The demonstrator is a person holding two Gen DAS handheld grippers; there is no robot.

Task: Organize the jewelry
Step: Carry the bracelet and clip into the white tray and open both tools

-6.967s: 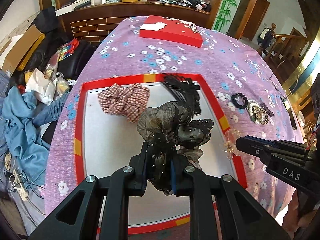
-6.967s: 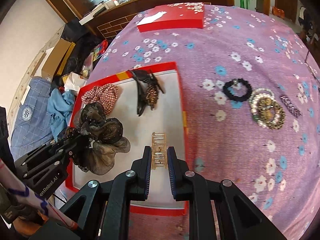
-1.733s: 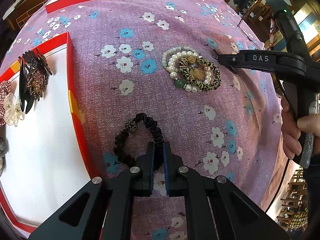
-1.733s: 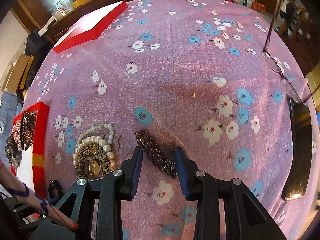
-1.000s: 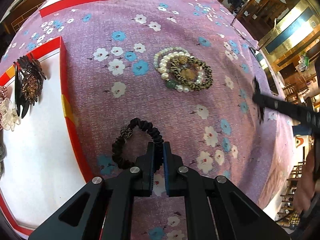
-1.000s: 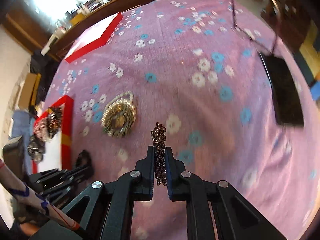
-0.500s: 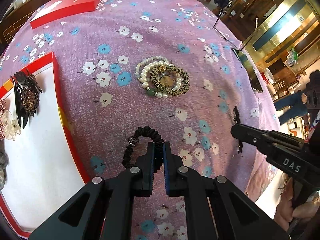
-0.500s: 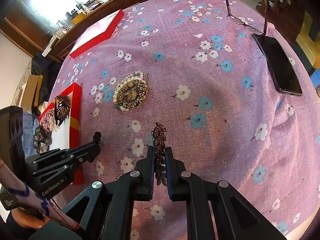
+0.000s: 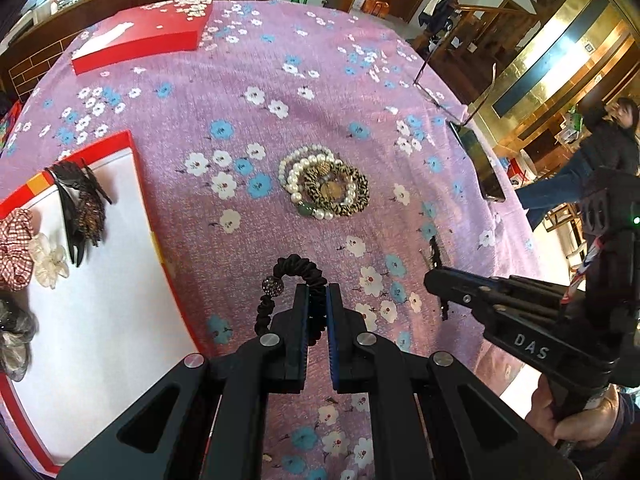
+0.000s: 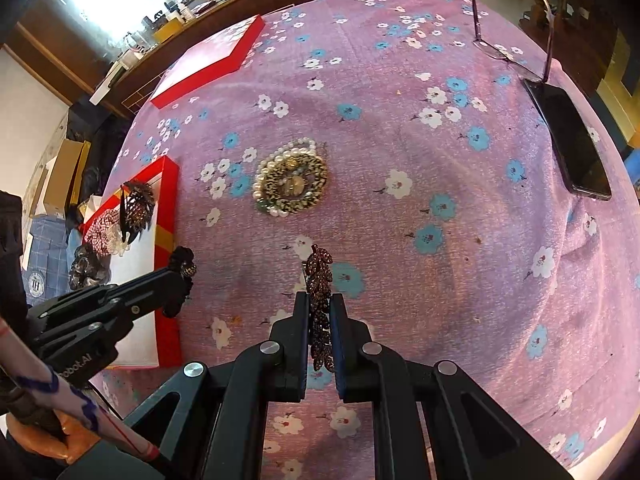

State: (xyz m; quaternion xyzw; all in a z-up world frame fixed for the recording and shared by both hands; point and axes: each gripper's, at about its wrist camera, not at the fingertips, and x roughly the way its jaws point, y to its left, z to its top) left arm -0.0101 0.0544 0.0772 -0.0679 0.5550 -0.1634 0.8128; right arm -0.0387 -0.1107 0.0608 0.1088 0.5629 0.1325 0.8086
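Left gripper (image 9: pixel 317 300) pinched tight on the black scrunchie (image 9: pixel 294 280) — lifted beside the red tray (image 9: pixel 160 240). Right gripper (image 10: pixel 320 312) clamps the beaded hair clip (image 10: pixel 320 280) above the tablecloth (image 10: pixel 400 140).

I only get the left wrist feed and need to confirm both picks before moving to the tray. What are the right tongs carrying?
Observer: The right tongs are shut on a brown beaded leaf-shaped hair clip, its tip sticking out forward past the fingers.
Operator: Is anything else lying beyond that side of the cloth?
Observer: A dark phone lies flat near the far right edge, with the whole screen visible.
Operator: How do my left tongs look from there?
Observer: The left tongs are shut on the black scrunchie, held beside the red tray rim.
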